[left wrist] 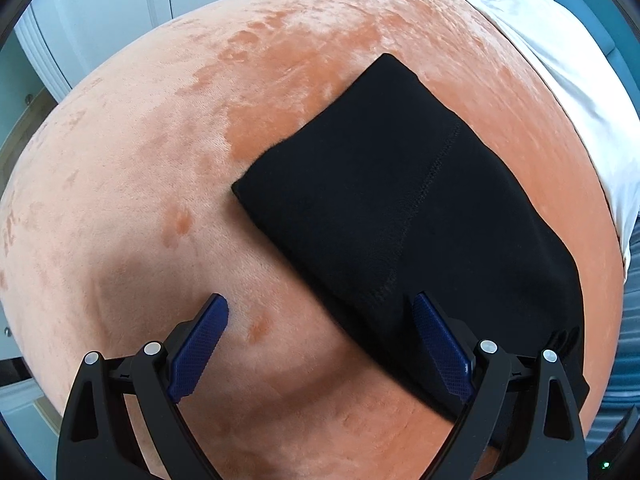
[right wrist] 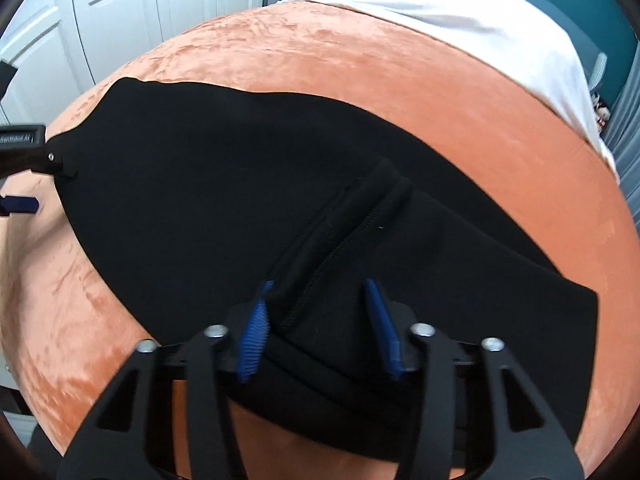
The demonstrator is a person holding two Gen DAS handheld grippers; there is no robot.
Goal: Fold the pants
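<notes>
The black pants (left wrist: 400, 208) lie folded into a thick rectangle on the orange velvet bed cover (left wrist: 160, 160). My left gripper (left wrist: 320, 312) is open and empty, just above the cover, straddling the near left edge of the pants. In the right wrist view the pants (right wrist: 240, 184) fill the middle, with a seam running toward me. My right gripper (right wrist: 316, 296) is open over the near edge of the pants, with a fold of cloth between its blue fingers (right wrist: 254, 332). The left gripper's tip shows at the far left in the right wrist view (right wrist: 24, 176).
A white sheet (right wrist: 480, 32) covers the far right part of the bed. White closet doors (right wrist: 120, 8) stand behind the bed. The orange cover (right wrist: 360, 80) stretches around the pants. The bed's edge curves along the left.
</notes>
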